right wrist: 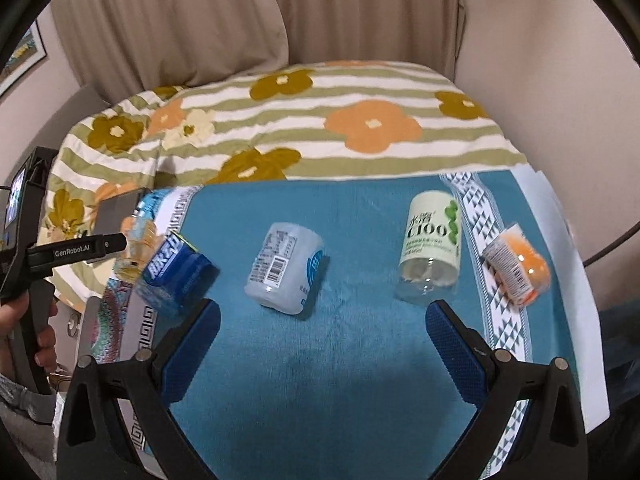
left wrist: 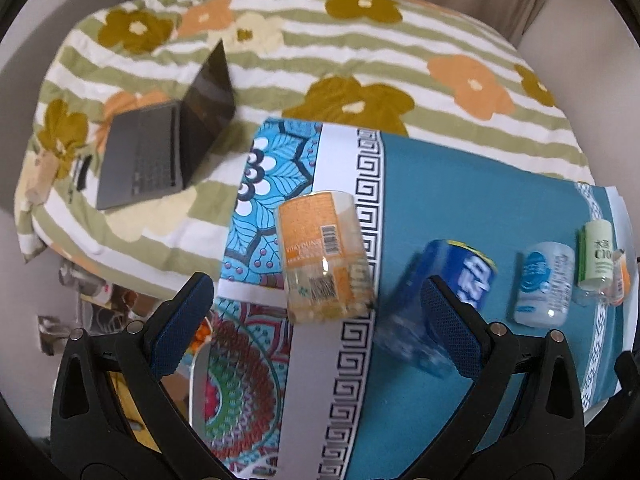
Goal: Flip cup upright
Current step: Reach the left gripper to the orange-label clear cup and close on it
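Five cut-bottle cups are strewn on their sides across the teal cloth (right wrist: 320,360). The orange-labelled clear cup (left wrist: 326,256) is seen just ahead of the left gripper (left wrist: 320,328), whose fingers are spread wide, empty. The right gripper (right wrist: 320,344) is likewise held apart.

Both wrist views angled down, sharing teal cloth (left wrist: 500,196)

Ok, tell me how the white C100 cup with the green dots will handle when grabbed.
The C100 cup lies on its side on the teal cloth, so a nudge across its length would probably roll it. Its clear end looks like thin plastic and it seems empty: likely light and easily squashed. The glossy label may slip in the open right gripper.
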The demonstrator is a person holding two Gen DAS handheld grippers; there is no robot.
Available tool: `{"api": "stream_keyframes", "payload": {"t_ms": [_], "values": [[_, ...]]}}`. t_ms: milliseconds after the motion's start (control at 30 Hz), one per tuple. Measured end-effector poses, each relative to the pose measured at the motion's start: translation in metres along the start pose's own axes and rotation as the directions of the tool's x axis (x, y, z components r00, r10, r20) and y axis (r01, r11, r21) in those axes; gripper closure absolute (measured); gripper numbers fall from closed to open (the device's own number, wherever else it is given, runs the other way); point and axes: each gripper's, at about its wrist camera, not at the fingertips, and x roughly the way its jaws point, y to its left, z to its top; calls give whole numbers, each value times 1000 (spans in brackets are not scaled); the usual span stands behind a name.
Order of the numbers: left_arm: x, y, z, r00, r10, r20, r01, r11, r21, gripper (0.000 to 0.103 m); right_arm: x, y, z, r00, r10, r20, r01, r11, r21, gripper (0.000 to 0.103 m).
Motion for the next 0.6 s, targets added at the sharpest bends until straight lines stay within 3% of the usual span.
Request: {"api": "stream_keyframes", "payload": {"t_ms": [300,500,567,600], "values": [[48,9,10,992,-55,-111,53,998,-19,3,27,12,3,997,-49,-62,52,998,40,0],[63,13,10,985,-77,-151,73,997,-32,19,33,22,5,995,-68,-77,71,997,31,0],[66,13,10,984,-78,-159,73,997,-33,37,34,24,6,995,-68,-78,70,997,27,0],[67,14,10,984,-79,-161,73,997,-37,39,34,24,6,995,-67,-78,69,997,26,0]]}}
